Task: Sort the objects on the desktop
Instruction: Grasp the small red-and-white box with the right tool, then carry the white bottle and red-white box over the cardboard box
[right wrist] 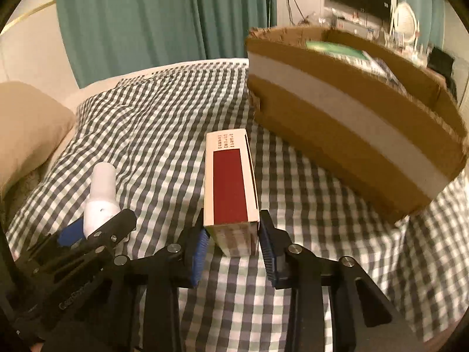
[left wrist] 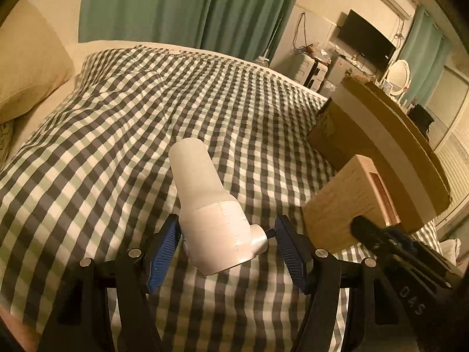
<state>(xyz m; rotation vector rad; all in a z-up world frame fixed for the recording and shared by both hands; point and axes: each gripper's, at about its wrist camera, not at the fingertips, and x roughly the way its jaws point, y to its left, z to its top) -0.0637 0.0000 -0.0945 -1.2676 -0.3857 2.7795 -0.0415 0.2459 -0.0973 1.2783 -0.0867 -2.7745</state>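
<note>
My left gripper (left wrist: 227,248) is shut on a white bottle (left wrist: 205,202) with a wide cap end, held above the checked bedspread (left wrist: 117,135). It also shows in the right wrist view (right wrist: 99,196). My right gripper (right wrist: 233,249) is shut on a cream box with a dark red panel (right wrist: 230,182), lifted above the bed. The same box shows in the left wrist view (left wrist: 348,202). An open cardboard carton (right wrist: 351,123) with a white tape band sits to the right, just beyond the box, with items inside.
A beige pillow (left wrist: 26,67) lies at the left of the bed. Green curtains (left wrist: 187,8) hang behind. A TV (left wrist: 366,41), a mirror and clutter stand at the far right.
</note>
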